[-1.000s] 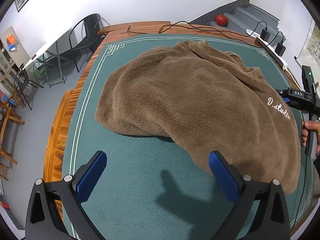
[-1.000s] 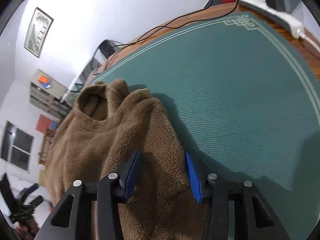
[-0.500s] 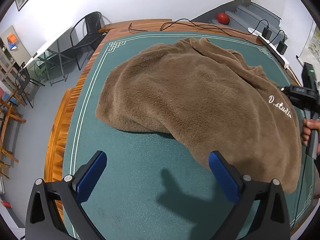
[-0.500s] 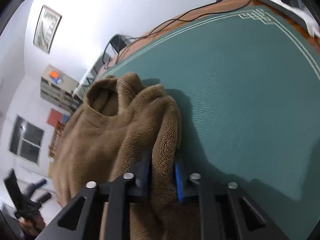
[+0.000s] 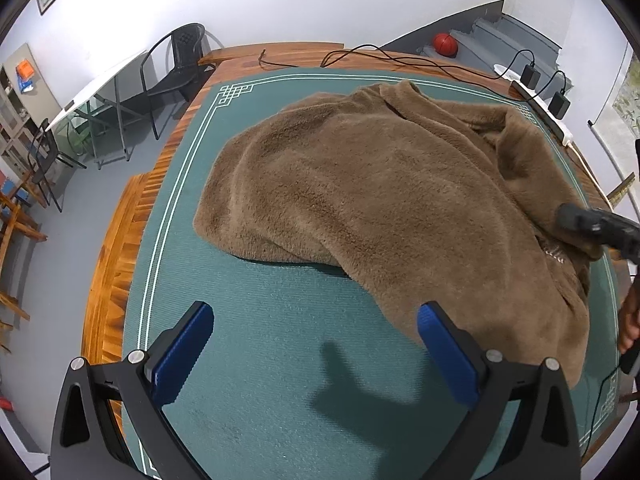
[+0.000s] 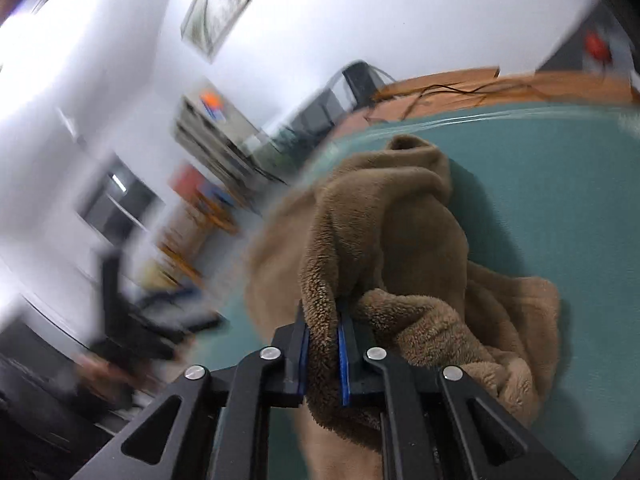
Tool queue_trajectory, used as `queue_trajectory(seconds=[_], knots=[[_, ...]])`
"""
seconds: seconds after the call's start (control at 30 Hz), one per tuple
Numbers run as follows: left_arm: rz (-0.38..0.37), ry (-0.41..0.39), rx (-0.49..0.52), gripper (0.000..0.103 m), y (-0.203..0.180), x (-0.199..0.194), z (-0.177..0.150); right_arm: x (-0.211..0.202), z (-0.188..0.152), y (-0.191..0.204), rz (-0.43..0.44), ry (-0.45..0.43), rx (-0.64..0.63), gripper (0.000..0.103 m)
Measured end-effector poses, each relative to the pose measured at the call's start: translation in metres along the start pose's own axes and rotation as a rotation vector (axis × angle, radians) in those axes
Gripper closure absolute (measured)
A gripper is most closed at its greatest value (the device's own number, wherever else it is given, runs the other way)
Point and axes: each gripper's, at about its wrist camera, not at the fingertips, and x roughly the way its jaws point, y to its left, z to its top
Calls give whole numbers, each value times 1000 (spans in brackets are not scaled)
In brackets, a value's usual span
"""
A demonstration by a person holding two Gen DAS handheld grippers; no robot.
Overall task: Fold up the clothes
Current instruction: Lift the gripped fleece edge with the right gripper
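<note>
A fluffy brown garment [image 5: 380, 184] lies spread over the green table mat [image 5: 256, 344], its near hem beside my left gripper's right finger. My left gripper [image 5: 316, 344] hovers open above the bare mat with nothing between its blue pads. In the right wrist view my right gripper [image 6: 324, 356] is shut on a thick fold of the brown garment [image 6: 400, 248], which rises lifted and bunched above the mat. The right gripper [image 5: 600, 228] also shows at the garment's right edge in the left wrist view, partly covering the white lettering.
Black cables [image 5: 400, 58] and a white power strip [image 5: 544, 108] with chargers run along the far wooden table edge [image 5: 112, 240]. Chairs [image 5: 176, 68] and a folding table stand beyond the left side. A hand [image 5: 628, 320] holds the right gripper's handle.
My right gripper went from open around the garment's edge to shut on it, then lifted and swung it, bunching the right side. The left gripper has stayed open and still.
</note>
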Motion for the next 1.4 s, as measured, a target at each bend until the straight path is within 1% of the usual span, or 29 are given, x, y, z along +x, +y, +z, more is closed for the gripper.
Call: queue_trajectory(seconds=[0.07, 0.13, 0.23, 0.27, 0.3, 0.33, 0.37, 0.7, 0.87, 0.93, 0.97, 1.0, 1.03, 1.07, 1.17, 1.27, 1.3, 1.4], knots=[[-3, 2, -3, 1, 1, 0, -1, 12, 2, 3, -111, 17, -54, 90], [-5, 2, -5, 1, 4, 0, -3, 21, 7, 2, -196, 22, -84, 88], [-6, 6, -21, 1, 9, 1, -5, 27, 17, -8, -265, 19, -97, 81], [-7, 8, -26, 1, 11, 2, -6, 29, 19, -11, -283, 21, -97, 70], [-7, 9, -32, 1, 13, 3, -6, 30, 19, -12, -302, 21, -99, 48], [-7, 10, -36, 1, 14, 4, -7, 30, 18, -14, -306, 18, -94, 36], [-7, 11, -41, 1, 16, 4, -7, 30, 19, -16, -283, 13, -76, 22], [-6, 15, -52, 1, 18, 7, -7, 26, 29, -41, -62, -37, 98, 22], [-5, 17, -55, 1, 19, 8, -7, 24, 30, -56, -67, -46, 169, 22], [-4, 17, -57, 1, 19, 8, -7, 21, 27, -65, -88, -53, 226, 29], [-3, 16, -55, 1, 18, 8, -7, 22, 26, -70, -97, -56, 255, 40], [-2, 15, -53, 1, 18, 8, -7, 23, 25, -75, -110, -55, 281, 55], [-1, 13, -51, 1, 18, 7, -6, 24, 24, -80, -131, -47, 299, 62], [1, 12, -49, 1, 17, 7, -6, 25, 23, -84, -151, -38, 318, 72], [10, 6, -46, 1, 18, 6, -5, 26, 19, -88, -206, -30, 327, 81], [19, -1, -46, 1, 20, 4, -5, 20, 18, -78, -224, -58, 299, 85], [22, -6, -43, 1, 22, 2, -4, 16, 18, -74, -191, -69, 297, 85], [29, -21, -36, 1, 25, -3, -1, 5, 15, -61, 4, -102, 309, 85]])
